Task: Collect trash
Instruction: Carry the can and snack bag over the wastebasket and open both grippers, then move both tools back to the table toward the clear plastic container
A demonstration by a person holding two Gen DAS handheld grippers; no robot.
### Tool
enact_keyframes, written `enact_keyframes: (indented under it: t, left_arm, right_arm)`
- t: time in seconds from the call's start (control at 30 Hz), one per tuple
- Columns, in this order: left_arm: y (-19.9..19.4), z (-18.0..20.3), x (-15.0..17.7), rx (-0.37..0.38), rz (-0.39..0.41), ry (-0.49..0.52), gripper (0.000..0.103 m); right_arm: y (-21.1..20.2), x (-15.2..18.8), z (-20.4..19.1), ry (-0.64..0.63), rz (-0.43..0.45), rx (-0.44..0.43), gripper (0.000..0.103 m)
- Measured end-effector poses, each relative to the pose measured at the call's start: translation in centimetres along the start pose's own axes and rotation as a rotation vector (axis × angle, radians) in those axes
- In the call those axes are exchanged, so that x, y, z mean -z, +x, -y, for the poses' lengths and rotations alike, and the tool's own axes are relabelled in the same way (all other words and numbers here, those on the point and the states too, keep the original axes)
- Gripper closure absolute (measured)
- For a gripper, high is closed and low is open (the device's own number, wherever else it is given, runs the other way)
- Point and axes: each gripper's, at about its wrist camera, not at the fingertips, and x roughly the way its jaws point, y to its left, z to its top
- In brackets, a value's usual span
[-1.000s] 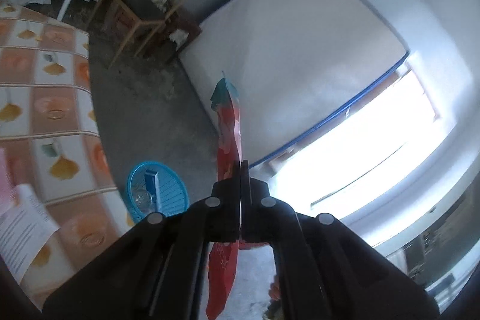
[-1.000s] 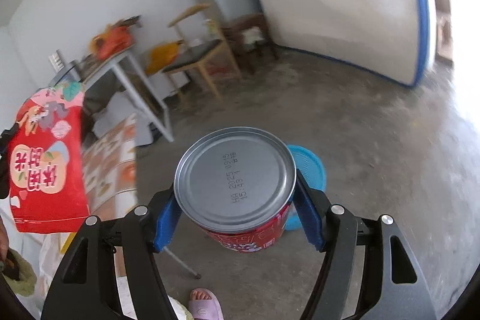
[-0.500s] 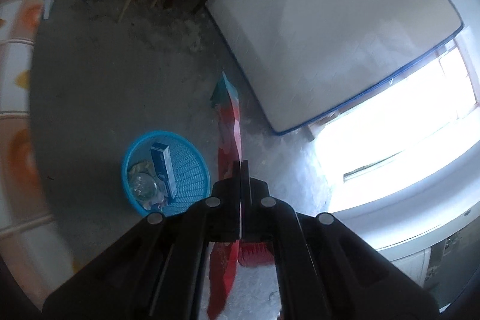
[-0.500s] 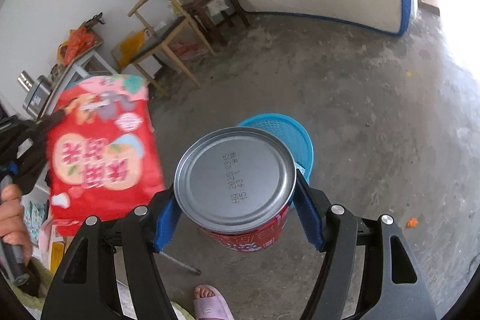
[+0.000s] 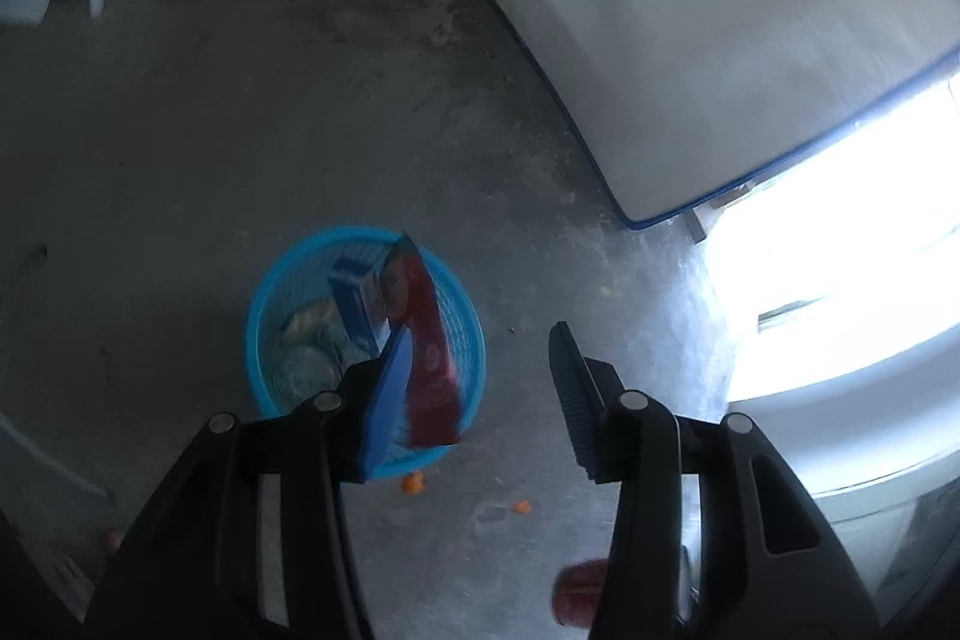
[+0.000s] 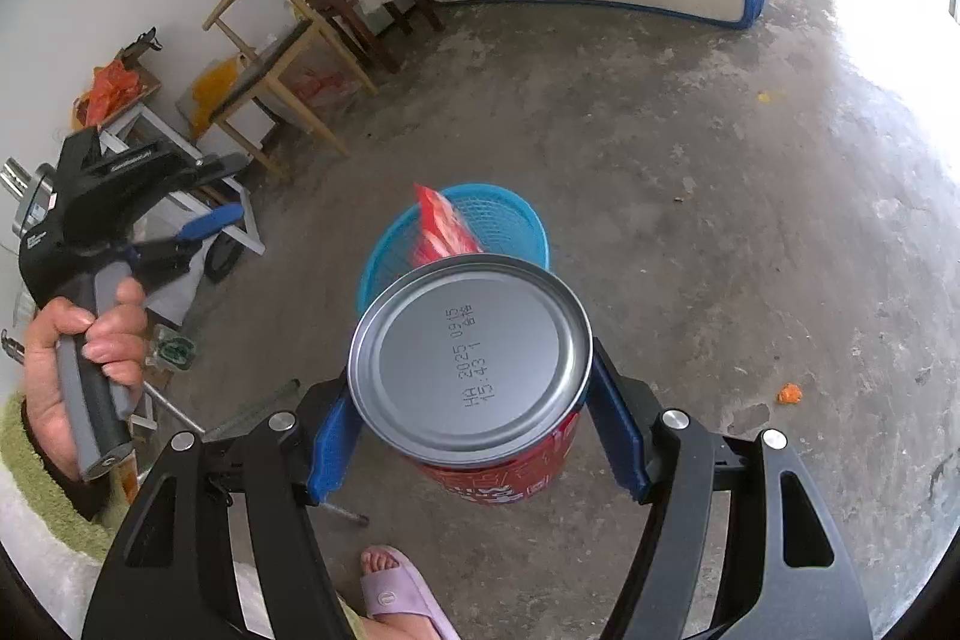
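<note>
Nearest the right camera, the right tool (image 6: 471,421) is clamped on a red can (image 6: 474,388), its blue pads pressed to either side of the tin and its grey stamped end facing the lens. The can hangs over the concrete floor (image 6: 720,232), on the near side of the blue basket (image 6: 522,226) and above it. A half second ago the left tool (image 5: 474,388) was pinched shut on the red snack wrapper (image 5: 423,340); now its jaws stand wide apart and the wrapper is loose, blurred, dropping edge-on just over the basket's mouth. From the right view the wrapper's top corner shows inside the basket's rim. So the wrapper looks as good as collected, joining a blue carton (image 5: 354,292) and pale scraps already in there. What is left, by my reading, is the can: the right tool needs to come forward over the rim before it lets go. Farther off, small orange crumbs (image 6: 789,393) lie on the floor, and a mattress (image 5: 720,40) leans on the far wall.
</note>
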Motion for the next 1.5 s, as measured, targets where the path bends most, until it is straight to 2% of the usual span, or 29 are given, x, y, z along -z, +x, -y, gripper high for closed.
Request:
enact_keyframes:
  t: [0.1, 0.2, 0.37, 0.47, 0.57, 0.67, 0.73, 0.8, 0.97, 1.07, 1.1, 1.2, 1.27, 1.5]
  left_arm:
    - [-3.0, 0.6, 0.6, 0.005, 0.011, 0.052, 0.057]
    - [-6.5, 1.6, 1.7, 0.002, 0.036, 0.113, 0.048]
    - [-15.1, 1.8, 4.9, -0.052, 0.084, 0.224, 0.034]
    - [-20.1, 1.1, 6.7, -0.043, 0.137, 0.243, 0.029]
    - [-24.5, -0.3, 9.1, -0.067, 0.197, 0.251, 0.026]
    - [-27.6, -1.9, 11.2, -0.103, 0.246, 0.252, 0.025]
    - [-29.0, -3.4, 12.6, -0.121, 0.269, 0.226, 0.024]
    - [-30.5, -5.4, 14.2, -0.139, 0.301, 0.193, 0.024]
    - [-34.3, -9.3, 16.8, -0.237, 0.394, 0.152, 0.024]
    - [-35.9, -10.8, 18.1, -0.228, 0.417, 0.127, 0.024]
    - [-36.6, -11.4, 18.6, -0.223, 0.427, 0.117, 0.024]
    - [-38.0, -12.3, 19.8, -0.245, 0.461, 0.116, 0.024]
    - [-39.2, -12.7, 20.8, -0.256, 0.481, 0.123, 0.020]
    - [-42.8, -15.0, 25.5, -0.314, 0.542, 0.066, 0.018]
  right_arm:
    - [0.8, -0.4, -0.2, -0.007, -0.014, -0.011, 0.037]
    - [2.0, -1.3, -1.5, -0.032, -0.031, -0.037, 0.036]
    - [5.3, -3.6, -4.6, -0.074, -0.063, -0.093, 0.036]
    - [8.2, -5.4, -6.7, -0.096, -0.072, -0.103, 0.036]
    - [11.9, -6.7, -8.1, -0.113, -0.104, -0.086, 0.035]
    - [15.3, -7.1, -8.4, -0.133, -0.152, 0.004, 0.035]
    - [15.8, -7.0, -8.3, -0.122, -0.156, 0.031, 0.035]
    - [15.0, -6.6, -8.4, -0.109, -0.146, 0.007, 0.035]
    - [11.0, -5.2, -8.9, -0.140, -0.110, -0.013, 0.035]
    - [8.0, -4.3, -9.1, -0.157, -0.089, -0.041, 0.035]
    - [7.1, -4.0, -9.2, -0.163, -0.083, -0.051, 0.032]
    - [3.3, -2.6, -10.6, -0.196, -0.052, -0.113, 0.024]
    - [1.3, -1.6, -11.7, -0.237, -0.044, -0.155, 0.021]
    - [-3.8, 1.8, -17.8, -0.392, -0.087, -0.316, 0.019]
